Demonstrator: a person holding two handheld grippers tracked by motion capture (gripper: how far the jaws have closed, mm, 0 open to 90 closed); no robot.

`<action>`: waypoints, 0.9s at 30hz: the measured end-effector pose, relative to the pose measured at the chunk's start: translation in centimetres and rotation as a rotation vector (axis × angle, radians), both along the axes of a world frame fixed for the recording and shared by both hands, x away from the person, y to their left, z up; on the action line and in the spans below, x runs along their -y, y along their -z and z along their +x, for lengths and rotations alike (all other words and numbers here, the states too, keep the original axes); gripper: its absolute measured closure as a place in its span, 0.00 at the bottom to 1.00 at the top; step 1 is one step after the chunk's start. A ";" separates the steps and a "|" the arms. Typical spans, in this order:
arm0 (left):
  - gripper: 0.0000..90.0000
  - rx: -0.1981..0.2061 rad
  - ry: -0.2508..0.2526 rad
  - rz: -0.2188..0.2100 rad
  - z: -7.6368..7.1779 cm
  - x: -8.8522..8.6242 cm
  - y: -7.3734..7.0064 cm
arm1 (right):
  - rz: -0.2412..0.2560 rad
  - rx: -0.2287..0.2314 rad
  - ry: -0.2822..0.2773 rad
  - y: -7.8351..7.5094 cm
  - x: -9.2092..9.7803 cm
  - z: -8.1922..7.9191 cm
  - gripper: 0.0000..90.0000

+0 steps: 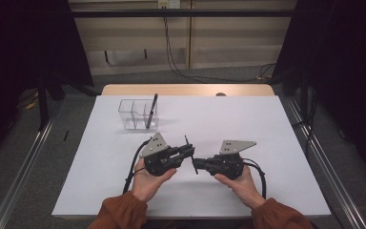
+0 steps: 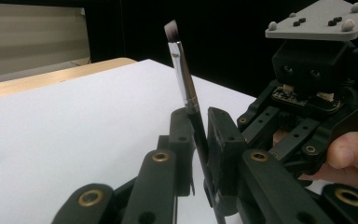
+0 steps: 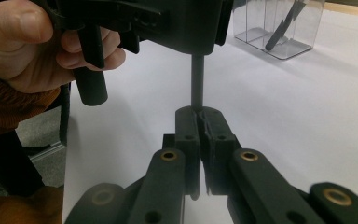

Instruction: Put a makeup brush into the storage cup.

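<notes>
— Hands first: where are they sitting?

— Sleeves are coming in at six o'clock of the high view. The left hand-held gripper (image 1: 189, 151) and the right hand-held gripper (image 1: 196, 165) are facing each other nose to nose, just above the near middle of the white worktop (image 1: 248, 124).

— What are they holding?

— A thin black makeup brush (image 2: 186, 93). In the left gripper view, the jaws are pinching its dark handle, with the silver ferrule and the dark, pale-tipped bristles pointing toward twelve o'clock, slightly tilted to eleven.

— And the right one?

— In the right gripper view, its jaws are pressing together on the lower end of the same handle, which is rising straight to twelve o'clock into the other gripper's jaws. So both are clamping the brush at once, clear of the worktop.

— Anything farther off?

— Toward eleven o'clock from the grippers, well apart, a clear divided organiser (image 1: 132, 114) is standing on the worktop, with a dark pen-like stick (image 1: 150, 110) leaning in its right compartment.
</notes>
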State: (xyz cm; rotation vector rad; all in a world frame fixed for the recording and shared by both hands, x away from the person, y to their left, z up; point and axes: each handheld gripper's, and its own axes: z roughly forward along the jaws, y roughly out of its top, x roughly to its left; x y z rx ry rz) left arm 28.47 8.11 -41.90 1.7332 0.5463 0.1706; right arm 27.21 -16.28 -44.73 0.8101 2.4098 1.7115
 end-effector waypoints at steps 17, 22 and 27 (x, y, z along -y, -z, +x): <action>0.95 0.008 0.014 0.015 -0.1 0.5 -0.2 | 0.017 -0.008 -0.011 0.2 0.0 0.1 0.98; 0.95 0.010 0.006 0.013 0.0 0.2 -0.3 | 0.022 -0.004 -0.010 0.1 0.1 0.1 0.92; 0.95 -0.001 0.005 0.004 0.2 -0.1 -0.3 | 0.020 -0.013 0.004 0.2 0.3 0.2 0.82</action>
